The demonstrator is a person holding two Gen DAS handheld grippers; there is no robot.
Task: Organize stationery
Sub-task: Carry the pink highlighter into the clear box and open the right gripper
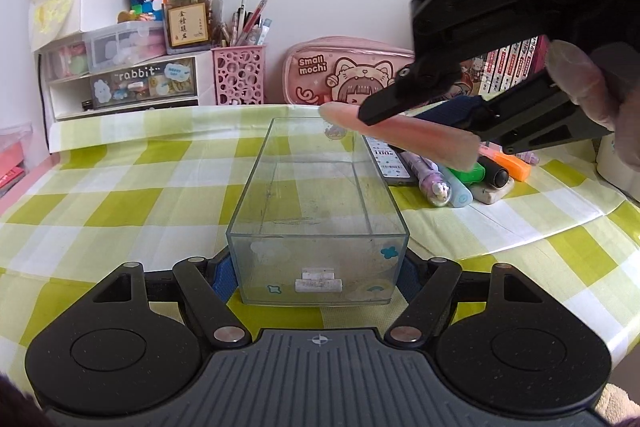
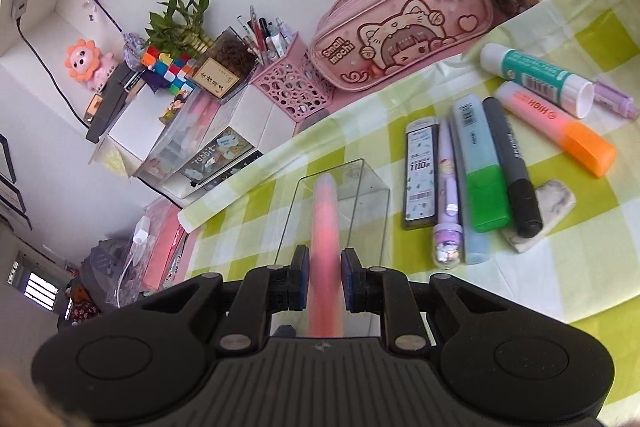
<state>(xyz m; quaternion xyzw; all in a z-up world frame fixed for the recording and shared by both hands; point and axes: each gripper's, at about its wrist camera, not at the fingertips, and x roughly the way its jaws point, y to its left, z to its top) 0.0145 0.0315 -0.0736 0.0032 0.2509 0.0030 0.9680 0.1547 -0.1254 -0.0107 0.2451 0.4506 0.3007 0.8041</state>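
From my left wrist camera I see the long clear plastic drawer box (image 1: 318,211) end-on, its near end sitting between the left gripper's (image 1: 318,279) fingers, whose blue pads press against its two sides, so I read them as clamped on it. That view also shows my right gripper (image 1: 476,123) from outside, up and to the right of the left fingers, holding a translucent pink pen-shaped stick (image 1: 400,137) tilted over the box's far right corner.

My right wrist camera gives what the left cannot: the right gripper's (image 2: 325,281) fingers closed on the pink stick (image 2: 326,223) from both sides, the stick running straight ahead between them with its far tip over the clear box (image 2: 360,187). To the right of those fingers lies the loose stationery on the green-and-white checked tabletop (image 2: 560,267): a dark lead-refill case (image 2: 420,175), a purple cartoon pen (image 2: 448,195), a pale blue highlighter with a green cap (image 2: 480,183), a black marker (image 2: 516,171), a marbled white eraser (image 2: 548,207), a pink highlighter with an orange cap (image 2: 560,127) and a white-and-teal glue stick (image 2: 536,79).

The stick looks pale at its tip and smeared by blur, so I cannot read any marking on it. In the left view the right gripper covers much of the loose stationery, and the box's base is hazy with scuffs.
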